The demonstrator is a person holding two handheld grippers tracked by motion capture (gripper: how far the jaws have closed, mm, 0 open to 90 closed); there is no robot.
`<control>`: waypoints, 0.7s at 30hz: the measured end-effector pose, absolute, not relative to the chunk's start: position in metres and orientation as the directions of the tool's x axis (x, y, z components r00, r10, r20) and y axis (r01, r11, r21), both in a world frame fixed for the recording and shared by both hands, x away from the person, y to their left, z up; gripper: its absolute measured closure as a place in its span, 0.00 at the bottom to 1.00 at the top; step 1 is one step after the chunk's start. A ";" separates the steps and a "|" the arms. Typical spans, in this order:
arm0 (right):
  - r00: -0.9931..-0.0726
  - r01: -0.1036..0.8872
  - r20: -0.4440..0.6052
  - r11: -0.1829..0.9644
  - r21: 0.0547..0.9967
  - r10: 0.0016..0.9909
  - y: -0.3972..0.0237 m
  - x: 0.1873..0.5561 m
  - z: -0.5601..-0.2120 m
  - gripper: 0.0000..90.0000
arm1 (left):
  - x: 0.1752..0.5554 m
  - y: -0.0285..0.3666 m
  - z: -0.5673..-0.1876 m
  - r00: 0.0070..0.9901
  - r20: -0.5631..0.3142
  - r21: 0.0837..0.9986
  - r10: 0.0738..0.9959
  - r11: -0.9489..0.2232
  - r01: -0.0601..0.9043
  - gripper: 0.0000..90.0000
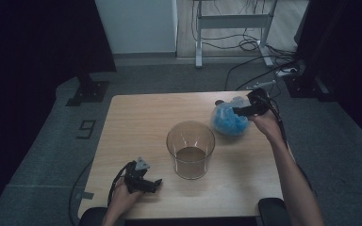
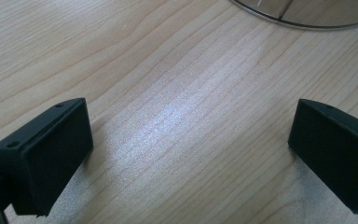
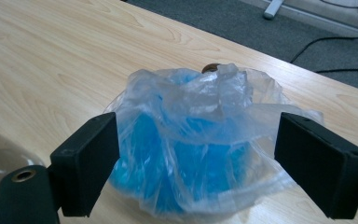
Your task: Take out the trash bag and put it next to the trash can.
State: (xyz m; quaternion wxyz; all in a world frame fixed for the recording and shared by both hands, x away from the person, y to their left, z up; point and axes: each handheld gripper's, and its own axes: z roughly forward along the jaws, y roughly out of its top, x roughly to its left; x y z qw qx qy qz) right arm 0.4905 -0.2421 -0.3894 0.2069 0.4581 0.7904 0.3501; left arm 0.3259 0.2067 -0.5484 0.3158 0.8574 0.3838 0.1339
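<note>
Your right tongs [image 3: 196, 154] stood spread wide on either side of the plastic bag [image 3: 191, 140], pads not pressing it. To take it well, you needed to lower onto the gathered top and close on the crumpled film, not the bulging body. That bag sat on the tabletop [image 1: 136, 122], right of the clear tub [image 1: 191, 148]: clear, crinkled, full of blue pieces. Your left tongs [image 2: 191, 154] rested open over bare wood, holding nothing.
</note>
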 end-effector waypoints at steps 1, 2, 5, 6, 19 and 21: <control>-0.498 0.572 -0.013 0.340 0.746 0.867 -0.243 0.487 -0.388 0.15 | 0.326 0.206 -0.548 0.668 -0.013 0.645 0.744 -0.505 0.574 0.00; -0.500 0.568 -0.017 0.343 0.748 0.866 -0.244 0.484 -0.386 0.15 | 0.326 0.206 -0.548 0.667 -0.012 0.645 0.745 -0.504 0.574 0.00; -0.507 0.558 -0.013 0.340 0.757 0.862 -0.248 0.473 -0.384 0.14 | 0.325 0.206 -0.548 0.665 -0.012 0.645 0.747 -0.503 0.576 0.00; -0.507 0.555 -0.014 0.339 0.759 0.862 -0.249 0.471 -0.384 0.12 | 0.325 0.205 -0.548 0.664 -0.013 0.645 0.748 -0.501 0.577 0.00; -0.510 0.550 -0.022 0.346 0.761 0.860 -0.265 0.428 -0.408 0.03 | 0.325 0.205 -0.549 0.661 -0.015 0.646 0.751 -0.497 0.579 0.00; -0.508 0.550 -0.030 0.351 0.758 0.861 -0.267 0.424 -0.414 0.03 | 0.325 0.205 -0.549 0.660 -0.015 0.647 0.751 -0.496 0.579 0.00</control>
